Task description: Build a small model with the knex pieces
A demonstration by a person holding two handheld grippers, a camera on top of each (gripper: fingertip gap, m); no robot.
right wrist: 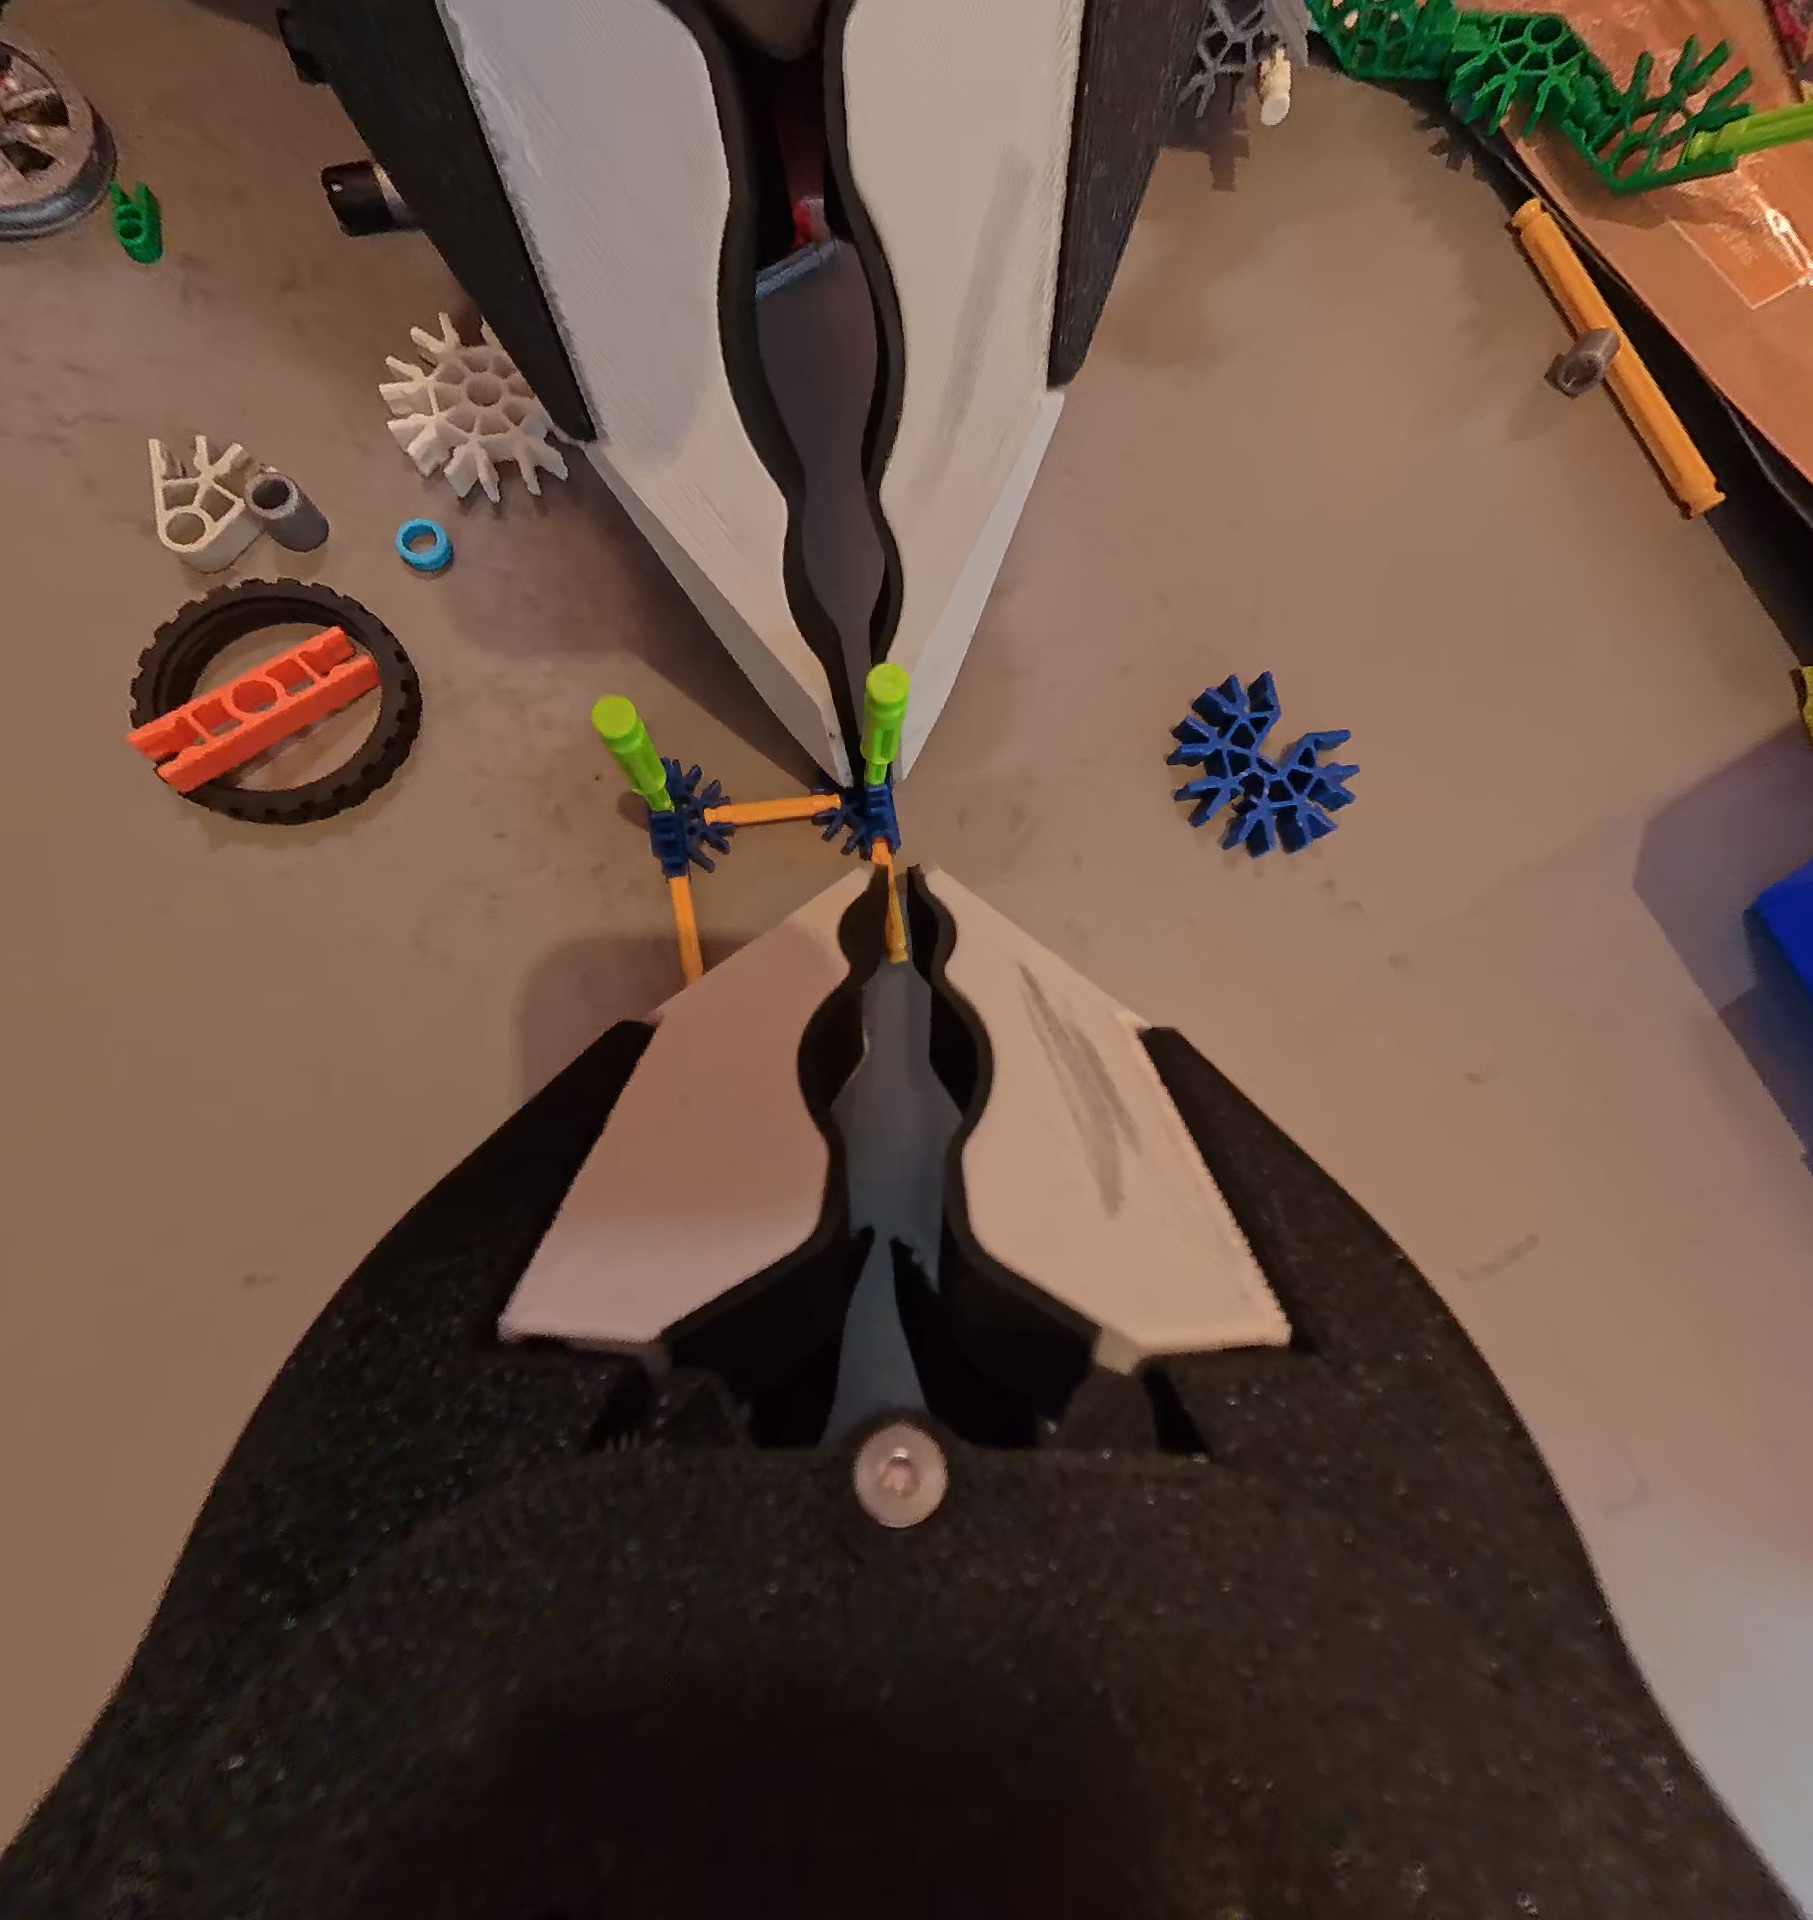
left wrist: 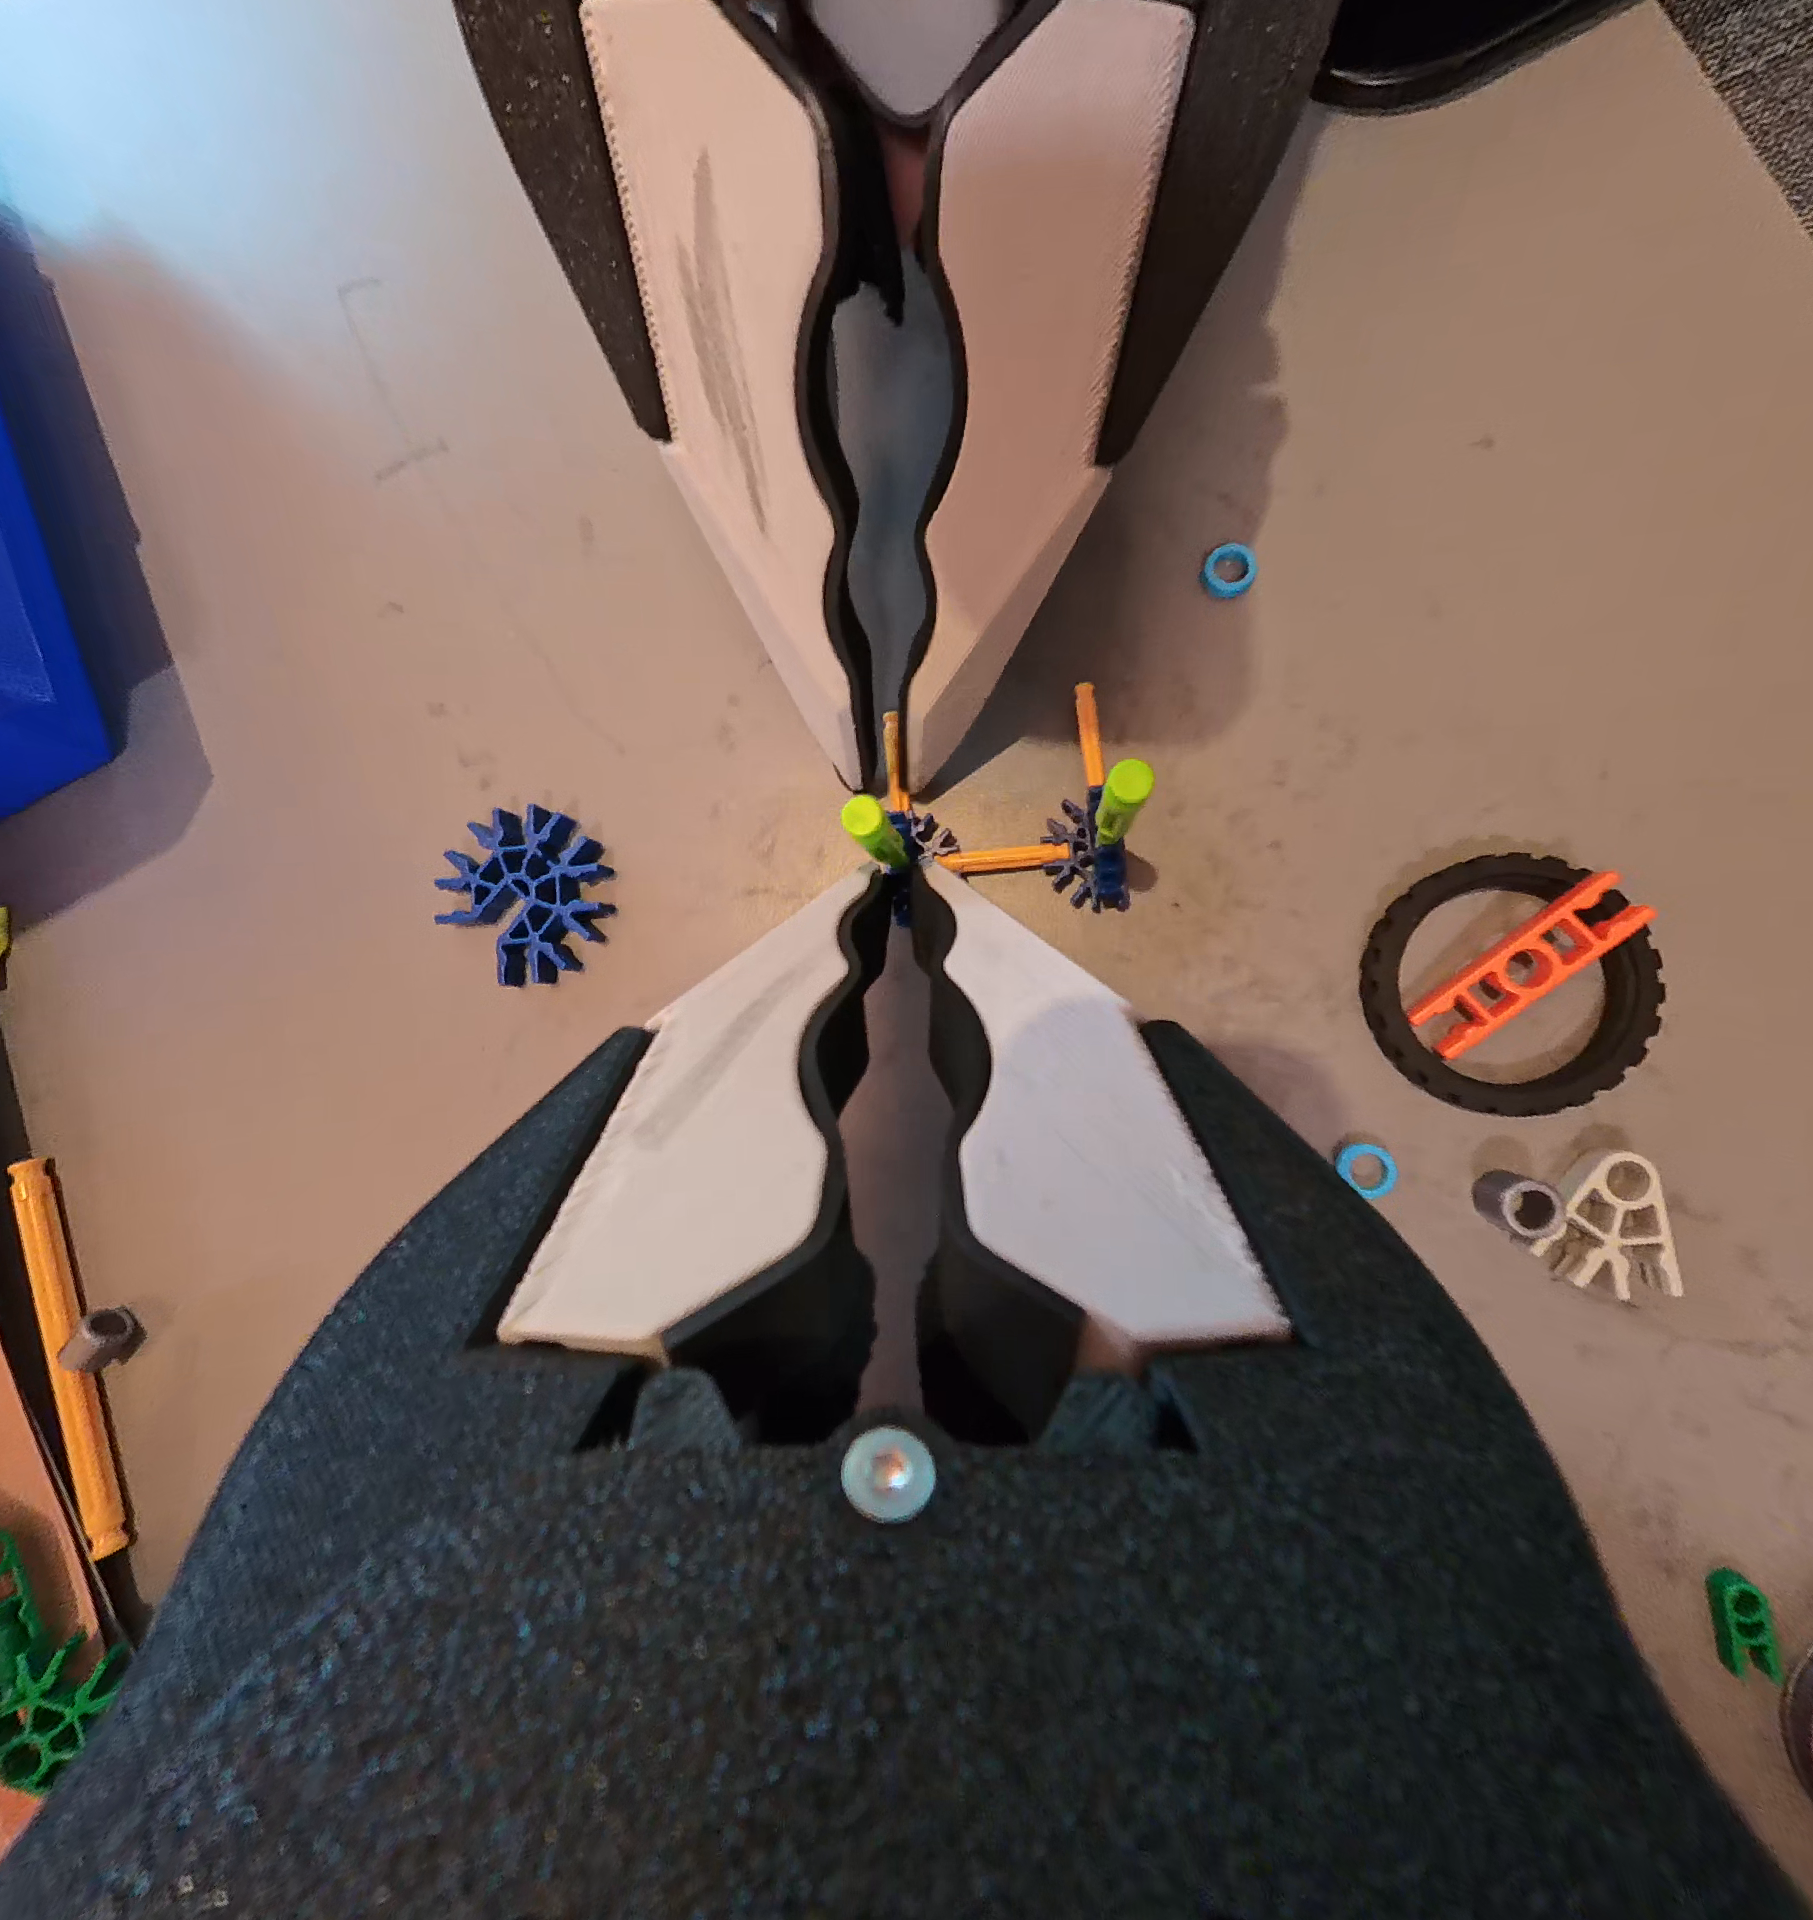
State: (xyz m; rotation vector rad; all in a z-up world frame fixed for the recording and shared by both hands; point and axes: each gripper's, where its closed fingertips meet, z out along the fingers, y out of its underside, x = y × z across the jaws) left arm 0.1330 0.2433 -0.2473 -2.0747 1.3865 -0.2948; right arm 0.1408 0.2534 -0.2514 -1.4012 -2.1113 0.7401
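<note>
A small toy frame rests on the table: two blue connectors (left wrist: 1089,868) joined by an orange rod (left wrist: 1006,858), each with an upright lime-green rod (left wrist: 1125,795) and an orange rod sticking out. My left gripper (left wrist: 894,888) is shut on the nearer blue connector (right wrist: 866,816), beside its green rod (right wrist: 884,717). My right gripper (right wrist: 889,883) faces it and is shut on the orange rod (right wrist: 894,914) that sticks out of that connector. The two grippers meet tip to tip. The right gripper also shows at the top of the left wrist view (left wrist: 886,774).
A loose blue connector (left wrist: 528,894) lies to one side. A black tyre (left wrist: 1390,997) with an orange piece in it, light blue rings (left wrist: 1227,571), a white connector (left wrist: 1608,1226), a white snowflake piece (right wrist: 471,405) and a wheel (right wrist: 8,125) lie on the other. A blue bin (left wrist: 8,623) and a long orange rod (left wrist: 66,1351) are near the edge. Left and right tips are no more than a few centimetres apart.
</note>
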